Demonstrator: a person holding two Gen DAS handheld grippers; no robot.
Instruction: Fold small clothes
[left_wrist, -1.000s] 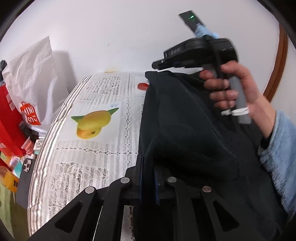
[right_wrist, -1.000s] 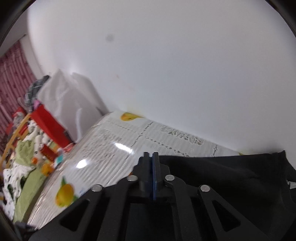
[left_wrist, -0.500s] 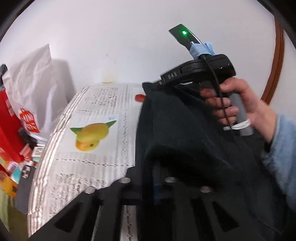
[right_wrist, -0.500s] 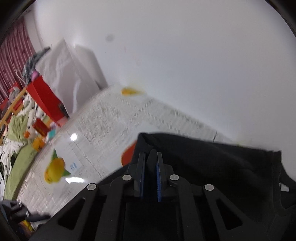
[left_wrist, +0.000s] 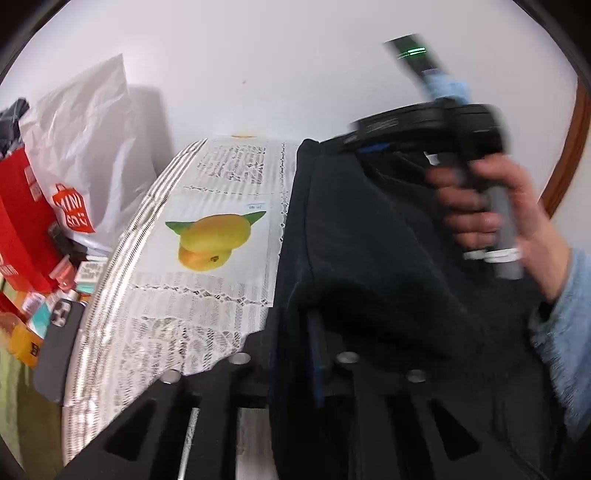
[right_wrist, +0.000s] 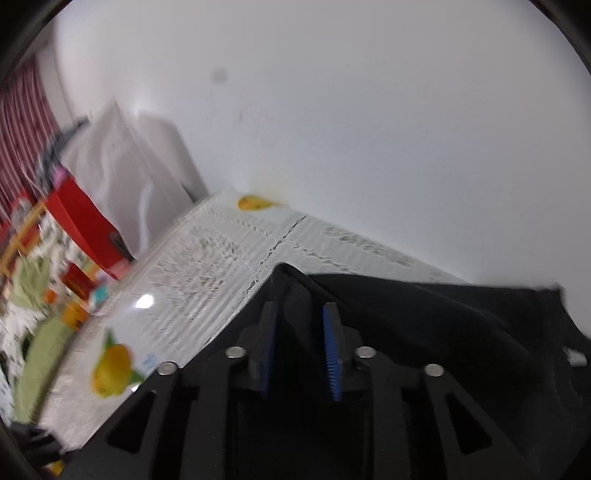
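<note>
A black garment (left_wrist: 369, 236) lies on the right half of the table with a lace, fruit-print cloth (left_wrist: 221, 192). My left gripper (left_wrist: 295, 350) has its jaws a little apart with a fold of the garment's near edge between them. My right gripper (right_wrist: 300, 347) is open, its blue pads (right_wrist: 331, 343) apart, with the garment's far corner (right_wrist: 291, 291) lying loose between and in front of them. The right gripper also shows in the left wrist view (left_wrist: 424, 129), held by a hand over the garment's far edge.
A white paper bag (left_wrist: 85, 147) and a red box (left_wrist: 18, 221) stand to the left of the table. A dark phone (left_wrist: 55, 350) and small packets lie beside the table's left edge. A white wall stands behind the table.
My right gripper has opened and let go of the garment's far corner, which has dropped onto the table. My left gripper's jaws have parted a little around the near edge.
</note>
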